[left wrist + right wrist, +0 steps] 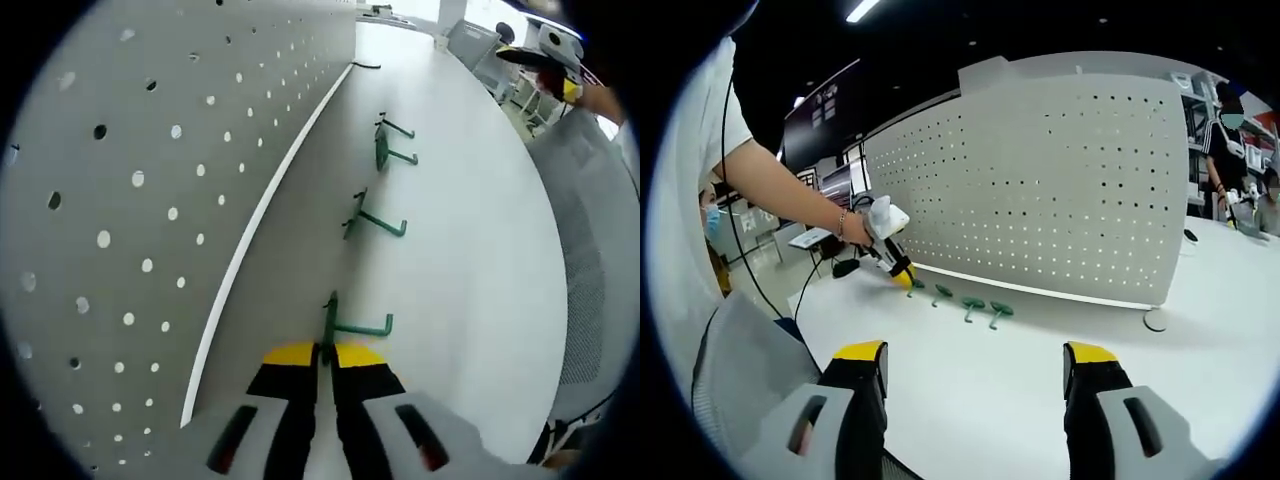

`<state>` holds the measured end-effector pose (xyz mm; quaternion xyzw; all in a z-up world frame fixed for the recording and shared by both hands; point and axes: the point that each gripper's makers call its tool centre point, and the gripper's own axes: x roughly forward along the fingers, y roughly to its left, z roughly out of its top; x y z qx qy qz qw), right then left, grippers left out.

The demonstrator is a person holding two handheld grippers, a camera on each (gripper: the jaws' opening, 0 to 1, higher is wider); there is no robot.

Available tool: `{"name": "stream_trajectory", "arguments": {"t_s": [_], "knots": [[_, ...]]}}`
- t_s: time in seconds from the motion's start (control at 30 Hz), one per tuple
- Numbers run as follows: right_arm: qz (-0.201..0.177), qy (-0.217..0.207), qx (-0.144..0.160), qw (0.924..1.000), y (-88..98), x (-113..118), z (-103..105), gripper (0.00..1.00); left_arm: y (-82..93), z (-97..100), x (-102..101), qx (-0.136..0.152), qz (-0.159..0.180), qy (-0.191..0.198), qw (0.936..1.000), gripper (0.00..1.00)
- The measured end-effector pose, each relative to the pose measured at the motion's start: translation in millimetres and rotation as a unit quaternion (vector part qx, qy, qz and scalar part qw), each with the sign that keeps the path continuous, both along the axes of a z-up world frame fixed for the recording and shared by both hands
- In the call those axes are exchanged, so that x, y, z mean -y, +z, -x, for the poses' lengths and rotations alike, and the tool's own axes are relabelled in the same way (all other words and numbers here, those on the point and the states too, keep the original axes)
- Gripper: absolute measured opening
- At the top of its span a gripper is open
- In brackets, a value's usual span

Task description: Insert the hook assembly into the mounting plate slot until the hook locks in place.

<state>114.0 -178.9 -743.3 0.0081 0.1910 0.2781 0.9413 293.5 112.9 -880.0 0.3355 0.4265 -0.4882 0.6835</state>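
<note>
Hook [345, 325] base hidden between closed left tongs [325, 352].

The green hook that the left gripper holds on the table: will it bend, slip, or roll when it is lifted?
The green hook looks like thin bent wire with a flat base, so it is probably stiff and light. Its angled shape should keep it from rolling on the white table. The left gripper pinches only a narrow part, so the hook may twist.

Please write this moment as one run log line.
left gripper: shut on green hook | right gripper: open, empty | pegboard: no hook inserted
</note>
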Motion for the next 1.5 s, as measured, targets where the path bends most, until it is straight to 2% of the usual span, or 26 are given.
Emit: {"name": "stream_trajectory", "arguments": {"t_s": [0.53,0.73,0.8,0.87,1.1,1.23,1.5], "knots": [[-0.006,-0.005,0.0,1.0,0.7,2,-1,0.69,-0.1,-1.5,-1,0.017,-0.007,-0.01,0.9998,0.03],[-0.007,-0.005,0.0,1.0,0.3,2,0,0.69,0.3,-1.5,0,0.021,-0.003,0.0,0.9998,0.02],[-0.007,-0.005,0.001,1.0,1.7,1,-1,0.69,1.3,-1.0,0,0.026,0.009,0.009,0.9996,0.02],[-0.008,-0.006,0.002,0.9999,3.2,2,-2,0.69,6.5,-2.3,6,0.038,0.038,0.015,0.9984,0.02],[-0.011,-0.009,0.004,0.9999,4.2,4,-3,0.69,21.2,-5.3,11,0.072,0.075,0.034,0.994,0.01],[-0.011,-0.007,0.004,0.9999,3.4,3,-3,0.69,29.1,-1.8,15,0.078,0.095,0.037,0.9917,0.01],[-0.011,-0.006,0.009,0.9999,6.2,3,-3,0.69,52.0,-4.2,23,0.106,0.146,0.067,0.9812,0.01]]}}
